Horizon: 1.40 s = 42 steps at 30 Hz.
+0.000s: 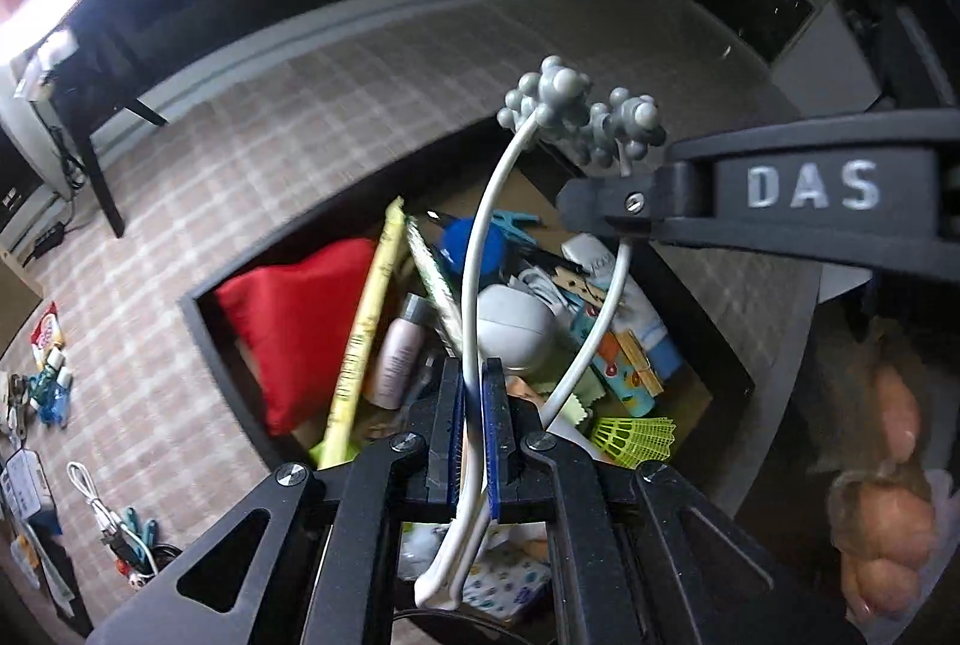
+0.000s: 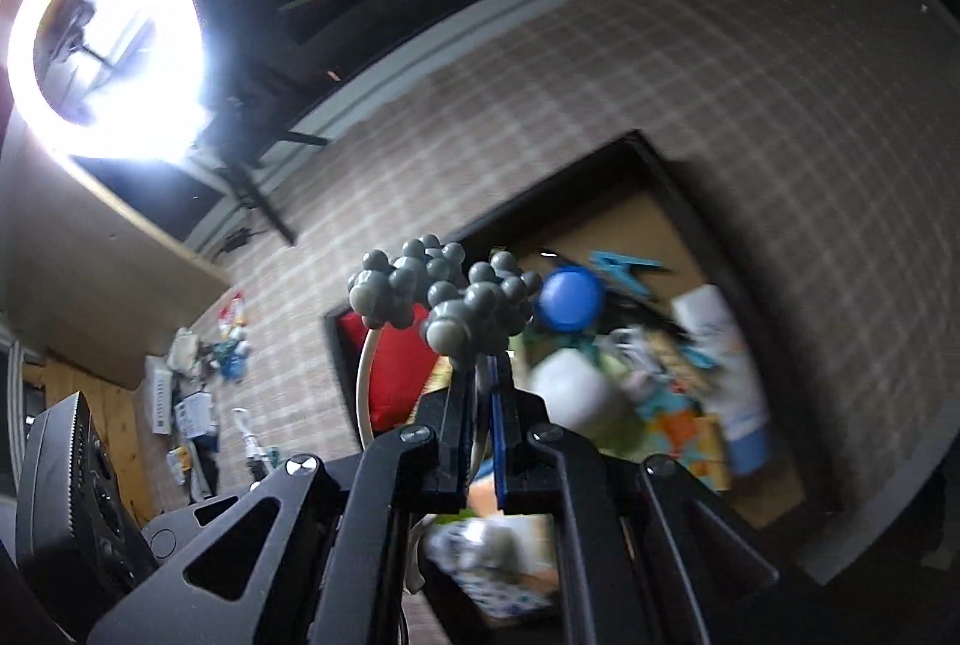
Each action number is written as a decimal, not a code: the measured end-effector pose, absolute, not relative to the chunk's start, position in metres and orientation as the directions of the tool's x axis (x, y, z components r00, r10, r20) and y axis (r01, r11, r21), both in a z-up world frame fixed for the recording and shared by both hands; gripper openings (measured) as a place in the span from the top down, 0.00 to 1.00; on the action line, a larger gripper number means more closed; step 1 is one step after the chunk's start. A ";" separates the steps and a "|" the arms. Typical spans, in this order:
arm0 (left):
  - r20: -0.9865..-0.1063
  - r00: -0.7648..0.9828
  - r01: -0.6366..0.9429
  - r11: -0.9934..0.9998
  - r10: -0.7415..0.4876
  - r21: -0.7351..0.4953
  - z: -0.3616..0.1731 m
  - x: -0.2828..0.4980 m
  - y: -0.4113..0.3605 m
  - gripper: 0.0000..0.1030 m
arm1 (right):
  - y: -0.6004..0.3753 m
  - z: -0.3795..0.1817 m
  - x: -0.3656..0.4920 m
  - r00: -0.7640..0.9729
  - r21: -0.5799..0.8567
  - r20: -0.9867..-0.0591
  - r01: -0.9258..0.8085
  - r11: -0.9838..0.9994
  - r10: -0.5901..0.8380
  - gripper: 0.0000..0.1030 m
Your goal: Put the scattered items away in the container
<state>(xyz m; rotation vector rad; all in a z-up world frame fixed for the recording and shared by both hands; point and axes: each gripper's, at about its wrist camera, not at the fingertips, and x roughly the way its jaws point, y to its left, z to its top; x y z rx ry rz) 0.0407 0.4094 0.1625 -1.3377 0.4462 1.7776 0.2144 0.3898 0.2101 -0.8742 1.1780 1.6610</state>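
Note:
A white two-armed massager with grey knobbly balls (image 1: 555,96) is held above the dark-rimmed box (image 1: 204,297). My left gripper (image 1: 474,405) is shut on one white arm near its base. My right gripper (image 1: 600,210) comes in from the right and is shut on the other arm just below the balls. In the right wrist view my right gripper (image 2: 480,399) clamps the thin arm, with the grey balls (image 2: 444,297) right in front. The box (image 2: 684,201) holds a red pouch (image 1: 294,327), a blue cap (image 2: 567,298) and several other items.
Scattered items lie on the checked cloth at the left: a white cable (image 1: 90,495), clips (image 1: 51,393), small packs (image 1: 48,333). A bright ring light (image 2: 108,45) stands beyond the table. A yellow-green shuttlecock (image 1: 636,438) lies in the box.

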 end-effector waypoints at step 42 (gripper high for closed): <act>-0.936 -0.327 -0.252 -0.967 0.132 -0.048 0.125 -0.146 -0.025 0.76 | 0.294 0.185 -0.145 -0.401 0.241 -0.911 -0.704 -0.668 0.094 0.58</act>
